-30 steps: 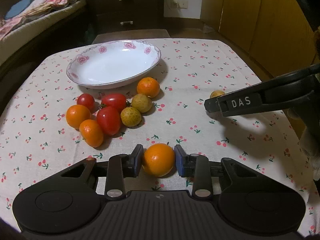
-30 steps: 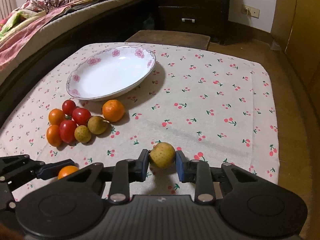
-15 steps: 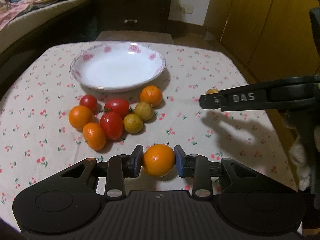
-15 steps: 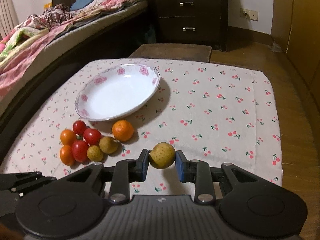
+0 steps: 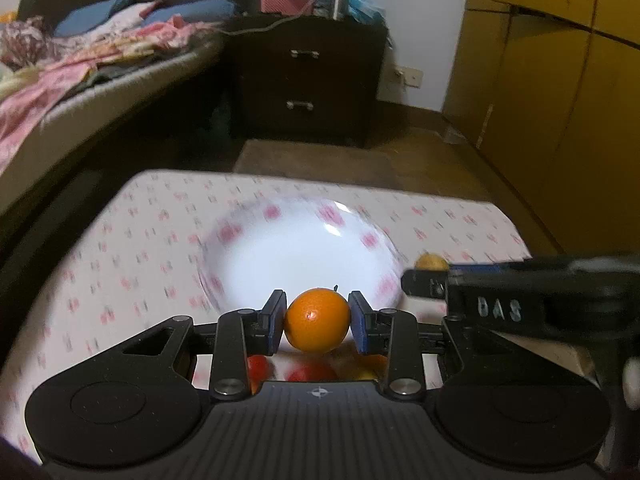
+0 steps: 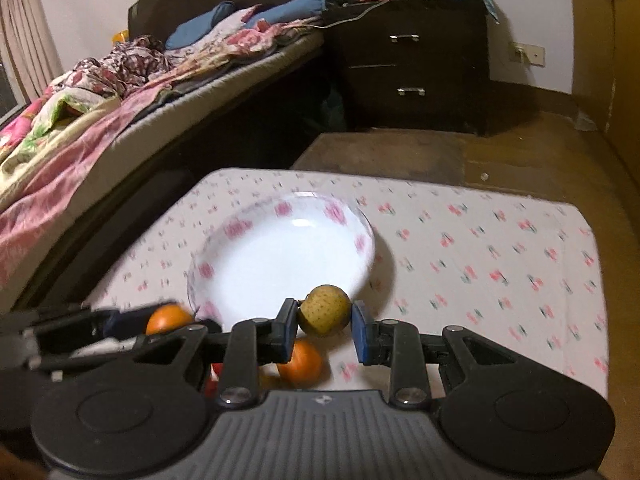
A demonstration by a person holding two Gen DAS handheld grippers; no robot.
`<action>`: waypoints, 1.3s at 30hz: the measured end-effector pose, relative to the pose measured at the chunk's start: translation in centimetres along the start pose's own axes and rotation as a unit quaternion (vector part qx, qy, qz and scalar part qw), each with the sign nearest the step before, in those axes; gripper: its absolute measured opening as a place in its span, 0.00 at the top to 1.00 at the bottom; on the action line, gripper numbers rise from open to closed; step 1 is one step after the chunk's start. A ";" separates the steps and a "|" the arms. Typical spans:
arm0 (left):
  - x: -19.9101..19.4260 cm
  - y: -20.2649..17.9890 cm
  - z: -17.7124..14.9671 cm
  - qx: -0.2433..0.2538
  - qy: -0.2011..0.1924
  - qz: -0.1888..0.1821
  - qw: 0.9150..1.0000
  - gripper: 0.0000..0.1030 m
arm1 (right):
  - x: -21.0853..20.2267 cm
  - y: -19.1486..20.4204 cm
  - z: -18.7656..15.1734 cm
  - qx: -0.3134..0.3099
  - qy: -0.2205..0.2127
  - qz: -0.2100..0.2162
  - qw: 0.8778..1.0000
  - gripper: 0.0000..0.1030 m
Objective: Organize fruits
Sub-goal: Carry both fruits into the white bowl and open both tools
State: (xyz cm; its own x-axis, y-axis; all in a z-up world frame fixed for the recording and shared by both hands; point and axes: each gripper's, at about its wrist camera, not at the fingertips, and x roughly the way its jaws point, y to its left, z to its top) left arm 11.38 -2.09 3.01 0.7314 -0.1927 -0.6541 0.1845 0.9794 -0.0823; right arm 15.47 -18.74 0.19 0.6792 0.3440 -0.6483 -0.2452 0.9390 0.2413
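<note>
Carrying one fruit in each tool, I report both grips sound at this point. My left gripper (image 5: 317, 325) has its blue pads pressed on either side of an orange (image 5: 316, 319), jaws narrowed to the fruit's width. My right gripper (image 6: 324, 330) is clamped on a yellowish speckled fruit (image 6: 323, 309), as far closed as it goes. Both fruits are clear of the cloth and sit, in view, against the near rim of the white floral plate (image 6: 362, 240), which is empty. The remaining fruit lies on the tablecloth (image 6: 500, 248) just beside the plate's near edge: an orange one (image 6: 301, 364) below the right jaws, and red ones (image 5: 312, 373) glimpsed under the left tool, partly hidden.

Risks noted:
- The two tools are close together near the same rim; a collision could knock a fruit loose.
- Round fruit is held only at two points, so it could slip out if tilted.
- Released from height, either fruit may roll across the shallow plate and over its edge.
- Both views are blurred, so I judge clearance over the rim poorly.
</note>
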 end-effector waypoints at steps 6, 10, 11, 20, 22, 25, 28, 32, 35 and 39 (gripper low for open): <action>4.1 1.5 1.8 -0.018 0.012 0.010 1.000 0.60 | 3.7 -0.4 1.6 -0.005 0.013 0.010 1.000 0.74; 5.4 1.6 2.0 -0.016 0.017 0.019 1.000 0.60 | 5.8 -0.5 1.8 -0.018 0.023 0.008 1.000 0.74; 5.8 2.0 2.0 -0.019 0.019 0.020 0.999 0.60 | 6.2 -0.5 1.9 -0.018 0.026 0.010 0.999 0.74; 7.6 2.8 1.2 -0.022 0.036 0.031 0.999 0.60 | 8.3 -0.6 1.5 -0.029 0.034 0.013 0.999 0.74; 7.8 2.8 1.1 -0.021 0.038 0.031 0.999 0.60 | 8.4 -0.7 1.4 -0.028 0.035 0.013 0.999 0.74; 7.9 2.9 1.0 -0.023 0.040 0.034 0.998 0.60 | 8.6 -0.7 1.4 -0.032 0.038 0.016 0.999 0.73; 8.1 3.0 0.9 -0.023 0.043 0.038 0.998 0.60 | 8.7 -0.5 1.3 -0.038 0.039 0.016 0.998 0.73; 8.0 3.1 1.0 -0.025 0.043 0.041 0.998 0.54 | 8.7 -0.3 1.3 -0.043 0.036 0.011 0.998 0.73; 7.9 3.2 1.1 -0.026 0.039 0.043 0.998 0.47 | 8.5 -0.5 1.4 -0.042 0.032 0.008 0.999 0.73; 7.4 3.2 1.4 -0.027 0.031 0.045 0.998 0.42 | 8.0 -0.6 1.8 -0.039 0.022 0.007 0.999 0.72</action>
State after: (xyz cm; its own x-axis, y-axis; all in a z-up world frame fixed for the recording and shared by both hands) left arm 18.28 -0.43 -1.04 0.7005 -0.1017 -0.7064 0.0830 0.9947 -0.0610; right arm 22.28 -16.61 -3.82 0.6443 0.3562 -0.6768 -0.3087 0.9307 0.1960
